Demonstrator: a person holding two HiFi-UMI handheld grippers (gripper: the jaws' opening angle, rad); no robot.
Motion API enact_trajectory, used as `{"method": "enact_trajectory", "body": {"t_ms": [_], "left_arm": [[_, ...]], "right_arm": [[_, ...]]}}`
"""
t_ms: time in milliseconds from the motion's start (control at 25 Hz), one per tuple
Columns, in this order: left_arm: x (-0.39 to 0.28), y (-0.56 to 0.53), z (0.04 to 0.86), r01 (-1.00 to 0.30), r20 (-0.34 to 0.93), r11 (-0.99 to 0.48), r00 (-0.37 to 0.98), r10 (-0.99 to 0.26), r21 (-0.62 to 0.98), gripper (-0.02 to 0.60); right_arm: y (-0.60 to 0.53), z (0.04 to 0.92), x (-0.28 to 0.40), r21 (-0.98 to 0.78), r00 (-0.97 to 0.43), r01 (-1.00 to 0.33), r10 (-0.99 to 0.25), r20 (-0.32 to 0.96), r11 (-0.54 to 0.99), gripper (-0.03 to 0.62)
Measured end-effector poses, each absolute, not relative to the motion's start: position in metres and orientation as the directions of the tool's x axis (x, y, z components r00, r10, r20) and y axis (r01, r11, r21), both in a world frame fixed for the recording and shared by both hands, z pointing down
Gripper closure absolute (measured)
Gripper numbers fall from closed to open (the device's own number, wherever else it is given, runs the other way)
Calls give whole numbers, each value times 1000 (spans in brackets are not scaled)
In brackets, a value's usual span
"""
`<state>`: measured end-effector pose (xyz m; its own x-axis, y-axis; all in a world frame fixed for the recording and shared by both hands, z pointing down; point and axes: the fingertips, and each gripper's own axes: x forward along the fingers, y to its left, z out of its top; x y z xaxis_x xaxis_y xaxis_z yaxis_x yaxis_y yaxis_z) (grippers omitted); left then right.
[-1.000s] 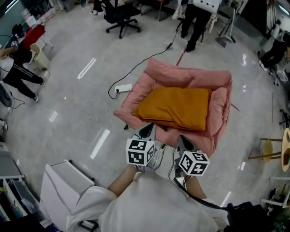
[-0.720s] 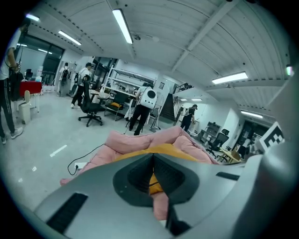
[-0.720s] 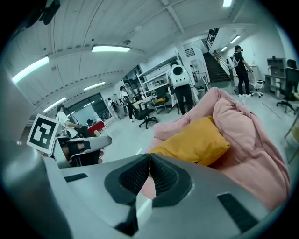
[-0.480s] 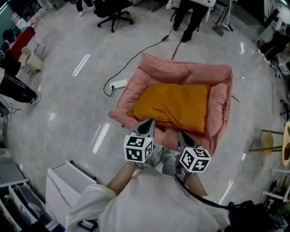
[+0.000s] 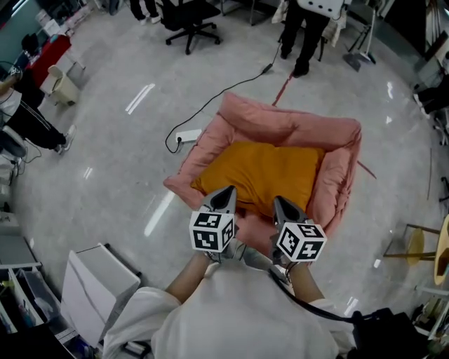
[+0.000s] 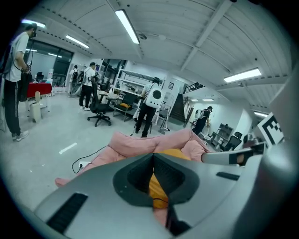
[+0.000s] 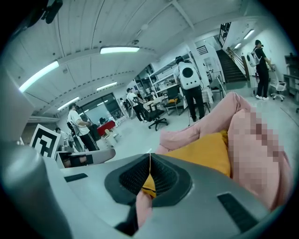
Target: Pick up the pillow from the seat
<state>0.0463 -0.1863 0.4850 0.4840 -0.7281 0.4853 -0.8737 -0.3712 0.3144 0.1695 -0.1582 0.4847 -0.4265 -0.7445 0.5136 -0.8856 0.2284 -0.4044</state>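
Note:
An orange pillow (image 5: 261, 174) lies flat in a pink padded seat (image 5: 287, 123) on the floor. My left gripper (image 5: 226, 191) and right gripper (image 5: 278, 202) are held side by side over the seat's near edge, tips pointing at the pillow's front edge. Both are shut with nothing between the jaws. In the left gripper view the shut left gripper (image 6: 153, 155) has the pillow (image 6: 160, 186) and the seat (image 6: 133, 144) just beyond it. In the right gripper view the shut right gripper (image 7: 149, 156) points along the pillow (image 7: 205, 149) and the seat's rim (image 7: 187, 133).
A white power strip (image 5: 190, 134) with a black cable lies on the floor left of the seat. A white box (image 5: 95, 291) stands at my near left, a wooden stool (image 5: 415, 243) at right. An office chair (image 5: 191, 15) and standing people (image 5: 309, 28) are farther back.
Both grippers have come forward to the seat; their tips now overlap the pillow's near edge. Both have stayed shut.

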Motion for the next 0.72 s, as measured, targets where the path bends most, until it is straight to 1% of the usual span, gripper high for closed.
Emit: {"method": "enact_trajectory", "body": {"t_ms": [200,360,560,720], "left_arm": [[82,-188,486,-887,502,-355,461,-732,296,572],[97,-185,484,-903,515,-324,427,-743,282,572],[87,-194,491,-921,535,-275,384,-753,275,572],[78,-200,503,-921,558,-272,387,-734,280,572]], "right_arm": [[-176,478,202,-411,-465,-869,-734,495,274,565],[-186,476,219,-428,-502,-851,-715,487,305,565],[-202,488,217,-442,-521,-841,-691,502,312,565],[-207,496,204,-432,-517,-846,-681,519,314,565]]}}
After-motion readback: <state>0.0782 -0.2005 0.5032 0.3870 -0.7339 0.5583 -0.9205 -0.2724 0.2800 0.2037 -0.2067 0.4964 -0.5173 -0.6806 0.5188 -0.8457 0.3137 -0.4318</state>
